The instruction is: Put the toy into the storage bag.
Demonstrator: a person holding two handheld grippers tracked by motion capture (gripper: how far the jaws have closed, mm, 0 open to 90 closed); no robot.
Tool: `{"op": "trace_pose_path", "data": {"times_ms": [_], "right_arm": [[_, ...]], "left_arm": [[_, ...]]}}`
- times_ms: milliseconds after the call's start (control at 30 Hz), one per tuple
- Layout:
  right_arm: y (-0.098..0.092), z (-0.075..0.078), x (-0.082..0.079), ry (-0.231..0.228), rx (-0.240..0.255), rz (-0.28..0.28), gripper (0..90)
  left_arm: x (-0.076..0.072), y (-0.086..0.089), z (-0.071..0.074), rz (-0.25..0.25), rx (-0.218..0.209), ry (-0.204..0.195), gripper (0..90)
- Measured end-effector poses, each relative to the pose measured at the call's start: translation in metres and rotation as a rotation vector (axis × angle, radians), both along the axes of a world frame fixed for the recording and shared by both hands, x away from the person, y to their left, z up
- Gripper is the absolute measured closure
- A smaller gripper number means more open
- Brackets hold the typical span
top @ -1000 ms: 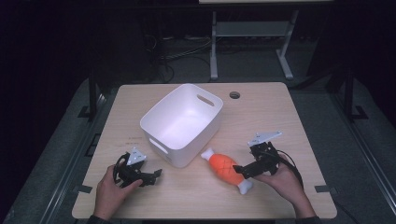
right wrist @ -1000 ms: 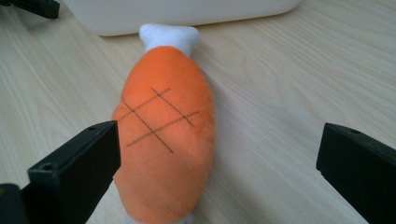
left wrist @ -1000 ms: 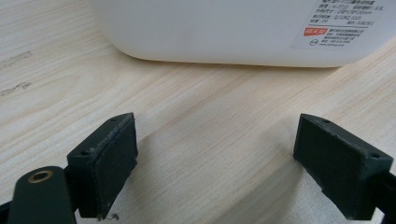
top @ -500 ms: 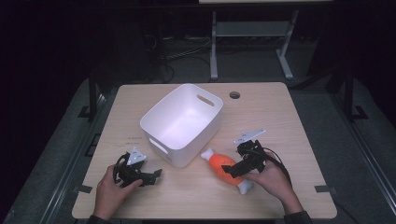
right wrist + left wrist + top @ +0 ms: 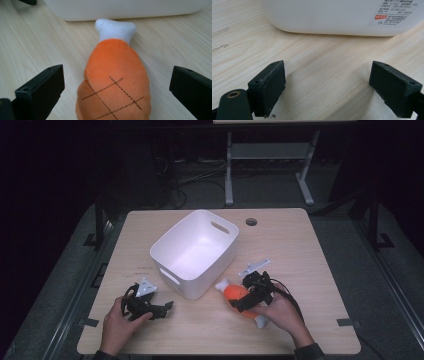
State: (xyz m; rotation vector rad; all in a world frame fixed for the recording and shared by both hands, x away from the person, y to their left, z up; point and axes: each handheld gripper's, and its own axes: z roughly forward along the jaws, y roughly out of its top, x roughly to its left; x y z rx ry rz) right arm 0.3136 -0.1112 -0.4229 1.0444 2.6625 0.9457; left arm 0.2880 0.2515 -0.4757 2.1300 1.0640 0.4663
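I see a light wooden table [image 5: 310, 250] with a round hole [image 5: 251, 221] near its far edge. A white plastic bin [image 5: 195, 252] sits on it near the middle, and an orange plush drumstick [image 5: 235, 293] with white ends lies just beside the bin's near right corner, apparently not quite touching.

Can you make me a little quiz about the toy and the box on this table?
1. True or false: the orange plush drumstick toy with white bone ends lies inside the white plastic bin.
2. Which gripper has the toy between its open jaws: A left, B right?
3. Fill in: the bin stands on a light ____ table.

Key: 1 false, beside it. 2 B. 3 wooden.
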Motion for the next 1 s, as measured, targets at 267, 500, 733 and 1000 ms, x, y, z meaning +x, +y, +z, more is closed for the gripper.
{"op": "trace_pose_path", "data": {"times_ms": [267,500,733,1000], "right_arm": [[0.009,-0.013,0.003,0.03,-0.043,0.004,0.0],[0.011,-0.021,0.005,0.059,-0.08,-0.004,0.0],[0.015,-0.03,0.005,0.094,-0.116,0.004,0.0],[0.017,-0.034,0.004,0.108,-0.139,0.018,0.0]], "left_arm": [[0.0,0.0,0.0,-0.003,0.003,0.001,12.6],[0.0,0.0,0.0,-0.002,0.003,0.001,12.6],[0.0,0.0,0.0,-0.003,0.003,0.001,12.7],[0.0,0.0,0.0,-0.002,0.003,0.001,12.6]]}}
